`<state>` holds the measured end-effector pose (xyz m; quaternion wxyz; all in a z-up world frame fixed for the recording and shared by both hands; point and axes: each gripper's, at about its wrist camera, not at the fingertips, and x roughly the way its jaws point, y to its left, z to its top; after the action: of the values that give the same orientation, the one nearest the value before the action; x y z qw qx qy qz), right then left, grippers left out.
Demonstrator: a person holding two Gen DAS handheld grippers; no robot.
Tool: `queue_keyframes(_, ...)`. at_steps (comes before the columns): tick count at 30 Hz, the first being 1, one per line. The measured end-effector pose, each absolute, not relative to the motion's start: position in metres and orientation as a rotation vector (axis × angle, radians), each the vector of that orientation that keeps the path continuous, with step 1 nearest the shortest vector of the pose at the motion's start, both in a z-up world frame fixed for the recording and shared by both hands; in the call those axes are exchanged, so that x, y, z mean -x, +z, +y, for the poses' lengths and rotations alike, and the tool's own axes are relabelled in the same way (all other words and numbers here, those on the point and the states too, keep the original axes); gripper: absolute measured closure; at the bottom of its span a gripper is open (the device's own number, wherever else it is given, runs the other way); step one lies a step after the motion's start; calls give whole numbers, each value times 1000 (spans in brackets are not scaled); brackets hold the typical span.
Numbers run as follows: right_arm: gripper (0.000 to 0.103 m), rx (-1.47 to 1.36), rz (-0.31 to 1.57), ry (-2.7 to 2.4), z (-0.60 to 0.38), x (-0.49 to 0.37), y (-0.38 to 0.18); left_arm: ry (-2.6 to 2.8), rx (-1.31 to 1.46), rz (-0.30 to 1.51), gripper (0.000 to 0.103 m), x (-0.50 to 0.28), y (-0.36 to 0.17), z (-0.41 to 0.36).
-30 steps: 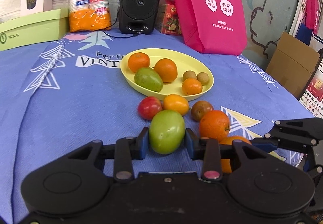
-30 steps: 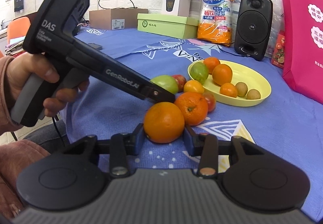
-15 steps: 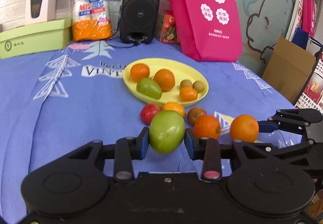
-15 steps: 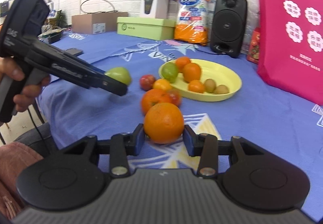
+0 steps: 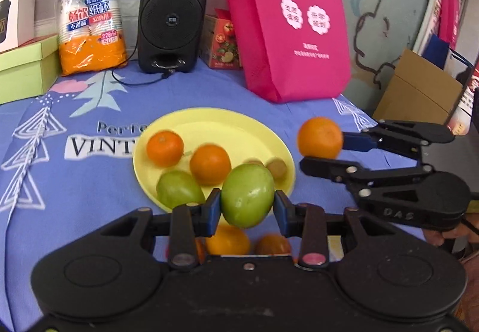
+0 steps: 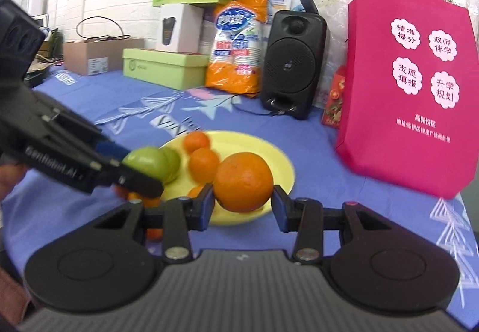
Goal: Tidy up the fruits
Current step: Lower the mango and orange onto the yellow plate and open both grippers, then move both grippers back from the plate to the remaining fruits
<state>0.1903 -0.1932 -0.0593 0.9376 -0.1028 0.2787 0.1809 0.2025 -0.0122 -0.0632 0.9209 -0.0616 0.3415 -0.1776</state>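
My left gripper [image 5: 247, 203] is shut on a green fruit [image 5: 247, 194], held in the air over the near rim of the yellow plate [image 5: 209, 125]. My right gripper [image 6: 243, 200] is shut on a big orange [image 6: 243, 180], held above the plate's right side [image 6: 281, 164]; the same orange [image 5: 319, 137] shows right of the plate in the left wrist view. The plate holds two oranges [image 5: 164, 148], a green fruit [image 5: 179, 190] and small brown fruits [image 5: 277, 167]. Below my left gripper, a yellow-orange fruit [image 5: 227, 239] and a brown one [image 5: 273, 244] lie on the cloth.
At the back of the blue tablecloth [image 5: 74, 182] stand a black speaker [image 5: 173, 17], a pink bag [image 5: 287, 20], an orange pack of paper cups [image 5: 91, 11] and green boxes [image 6: 164, 68]. A cable [image 5: 131, 81] runs from the speaker. The table edge falls away at right.
Both grippers have lifted their fruits off the cloth and carried them toward the plate; the plate now sits much closer in both views.
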Motion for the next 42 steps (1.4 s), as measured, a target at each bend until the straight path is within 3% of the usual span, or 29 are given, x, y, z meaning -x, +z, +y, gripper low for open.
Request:
queue_keyframes(13, 63, 174, 672, 357, -183, -269, -90, -222, 82, 756, 66, -318, -70, -14)
queue_keyframes(15, 63, 180, 678, 355, -182, -271, -91, -219, 91, 756, 60, -324, -70, -14)
queue_keyframes(17, 63, 189, 686, 352, -182, -272, -92, -214, 93, 748, 42, -324, -69, -14)
queue_keyframes(19, 63, 191, 688, 352, -182, -272, -92, -197, 78, 740, 36, -323, -68, -15)
queue_keyframes(31, 61, 159, 624, 346, -191, -238, -74, -157, 78, 645, 36, -239, -47, 16)
queue_keyframes(42, 61, 155, 611, 405, -187, -160, -71, -75, 75, 641, 36, -152, -69, 36)
